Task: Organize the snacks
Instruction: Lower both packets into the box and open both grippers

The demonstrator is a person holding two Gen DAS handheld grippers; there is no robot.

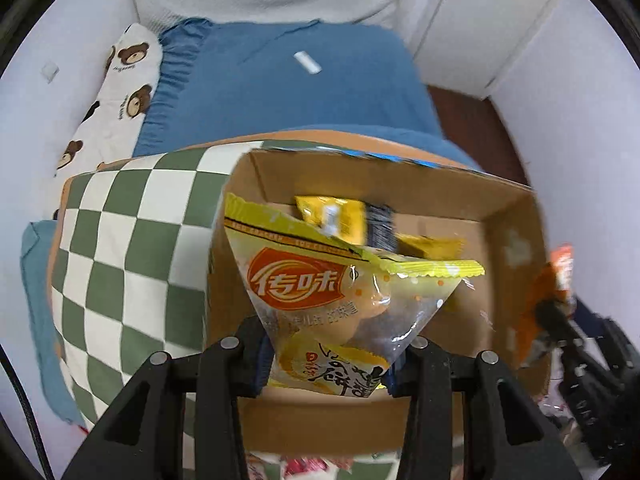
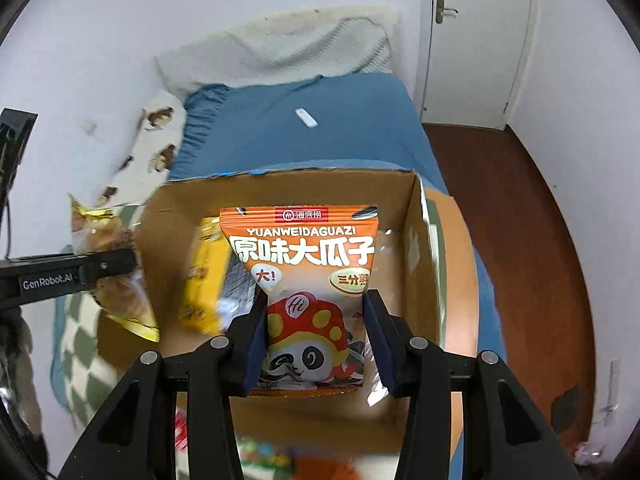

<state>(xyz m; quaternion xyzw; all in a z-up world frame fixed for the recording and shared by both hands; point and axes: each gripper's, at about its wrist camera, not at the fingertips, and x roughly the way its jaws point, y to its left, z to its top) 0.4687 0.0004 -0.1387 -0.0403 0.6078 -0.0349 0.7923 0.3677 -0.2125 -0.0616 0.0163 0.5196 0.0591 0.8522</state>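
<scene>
My left gripper (image 1: 326, 354) is shut on a clear and yellow pastry packet (image 1: 320, 292) and holds it over the open cardboard box (image 1: 508, 216). My right gripper (image 2: 316, 340) is shut on an orange sunflower-seed packet (image 2: 304, 264) and holds it upright above the same box (image 2: 416, 208). A yellow snack packet (image 1: 332, 216) lies inside the box; it also shows in the right wrist view (image 2: 204, 276). The left gripper with its packet (image 2: 108, 260) shows at the left of the right wrist view. The right gripper's orange packet (image 1: 560, 268) shows blurred at the right of the left wrist view.
The box stands on a green and white chequered cloth (image 1: 120, 248) over a small table on a blue bed (image 1: 288, 92). A bear-print pillow (image 1: 120, 92) lies by the wall. More snack packets (image 2: 264, 452) lie in front of the box. A door (image 2: 472, 40) and wooden floor (image 2: 540, 240) are to the right.
</scene>
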